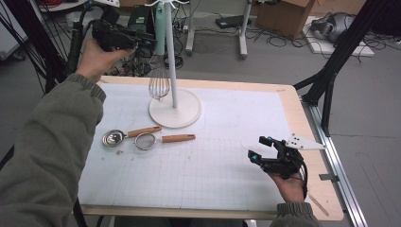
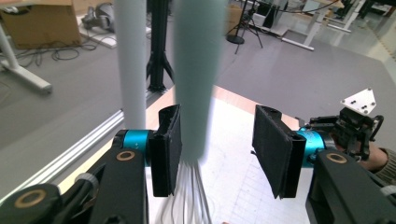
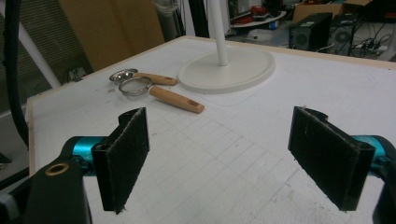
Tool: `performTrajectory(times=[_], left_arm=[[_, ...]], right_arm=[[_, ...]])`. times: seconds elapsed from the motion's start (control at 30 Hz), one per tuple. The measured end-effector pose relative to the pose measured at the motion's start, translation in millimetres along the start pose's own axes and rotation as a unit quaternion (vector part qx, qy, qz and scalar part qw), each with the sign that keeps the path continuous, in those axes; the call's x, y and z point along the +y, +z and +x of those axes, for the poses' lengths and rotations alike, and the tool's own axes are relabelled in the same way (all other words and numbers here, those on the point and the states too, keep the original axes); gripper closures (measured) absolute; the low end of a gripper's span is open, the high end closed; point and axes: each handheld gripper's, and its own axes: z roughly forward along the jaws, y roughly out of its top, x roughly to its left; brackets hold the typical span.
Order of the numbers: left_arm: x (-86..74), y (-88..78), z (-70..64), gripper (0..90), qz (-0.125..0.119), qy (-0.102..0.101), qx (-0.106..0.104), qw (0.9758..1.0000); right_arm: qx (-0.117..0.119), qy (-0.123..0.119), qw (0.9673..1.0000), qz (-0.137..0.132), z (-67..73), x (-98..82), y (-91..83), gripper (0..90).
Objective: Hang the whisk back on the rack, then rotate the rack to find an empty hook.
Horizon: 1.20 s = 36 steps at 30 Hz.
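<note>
Whisk (image 1: 159, 85) is hanging on the white stand (image 1: 175, 109) now, its mint handle sitting between my left gripper's (image 2: 217, 149) pads, which stand apart and aren't squeezing it. So that one looks done to me. Spoon (image 1: 115, 137) and strainer (image 1: 146, 141) lie on the mat near the stand's base, left to hang. My right gripper (image 1: 258, 147) rests open and empty.

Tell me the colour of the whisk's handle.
Pale mint green; the whisk's handle shows best in the left gripper view.
</note>
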Motion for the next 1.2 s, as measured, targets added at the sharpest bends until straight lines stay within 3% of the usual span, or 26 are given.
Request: performTrajectory(times=[0.13,0.2,0.5,0.6,0.87,1.2], left_arm=[[0.3,-12.3,-2.4,52.2,-0.008,0.001,0.008,0.9999],[-0.4,-17.3,-4.8,54.8,-0.015,0.005,0.002,0.9999],[-3.0,-22.3,-21.0,83.6,0.002,0.026,-0.013,0.9996],[-1.7,-24.5,-22.5,88.1,-0.002,0.026,-0.014,0.9995],[3.9,-24.8,-23.4,89.6,-0.009,0.02,-0.016,0.9996],[24.0,-15.6,-30.2,89.6,-0.016,0.023,-0.028,0.9992]], right_arm=[[0.002,0.001,1.0,0.002,-0.3,0.0,1.3,19.3],[0.003,0.003,1.0,0.001,-0.2,0.1,0.8,19.3],[0.002,0.001,1.0,-0.002,-0.1,-0.5,1.4,19.3],[0.001,-0.001,1.0,-0.003,-0.5,-1.2,1.6,19.3],[-0.001,0.002,1.0,-0.003,0.4,-2.4,-0.1,19.3],[-0.001,0.002,1.0,-0.004,-0.1,-3.2,-0.2,19.3]])
